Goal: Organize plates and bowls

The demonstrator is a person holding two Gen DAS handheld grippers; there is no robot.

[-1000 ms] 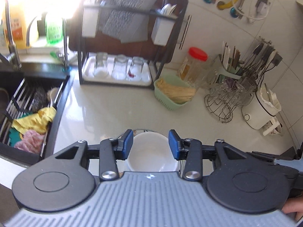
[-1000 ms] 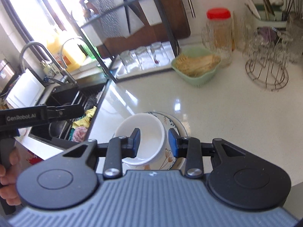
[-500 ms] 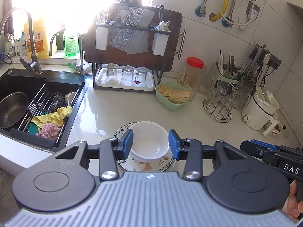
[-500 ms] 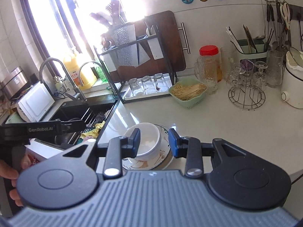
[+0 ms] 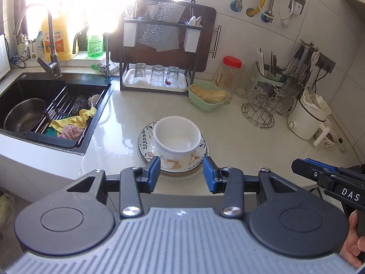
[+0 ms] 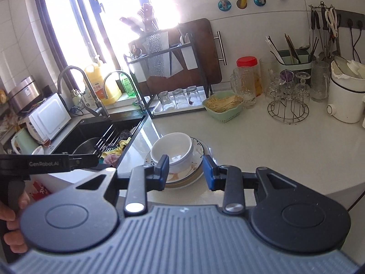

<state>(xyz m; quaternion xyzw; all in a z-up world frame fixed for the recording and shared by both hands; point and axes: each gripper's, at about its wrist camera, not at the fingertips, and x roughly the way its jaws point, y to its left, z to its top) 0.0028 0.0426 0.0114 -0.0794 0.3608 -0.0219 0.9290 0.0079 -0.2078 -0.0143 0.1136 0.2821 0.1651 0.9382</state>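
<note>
The white bowl [image 5: 176,135] is sitting empty on a floral plate [image 5: 194,157] stacked on another plate, at frame centre. My left claw [image 5: 181,174] and right claw [image 6: 186,171] are both hanging spread, gripping nothing. Only the right view is showing the microwave [image 6: 49,115] at left.

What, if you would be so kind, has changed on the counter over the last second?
Both grippers drew back and up from the dishes: the left gripper and right gripper stay open, holding nothing. The white bowl still sits on the floral plate atop another plate; nothing on the counter moved.
</note>
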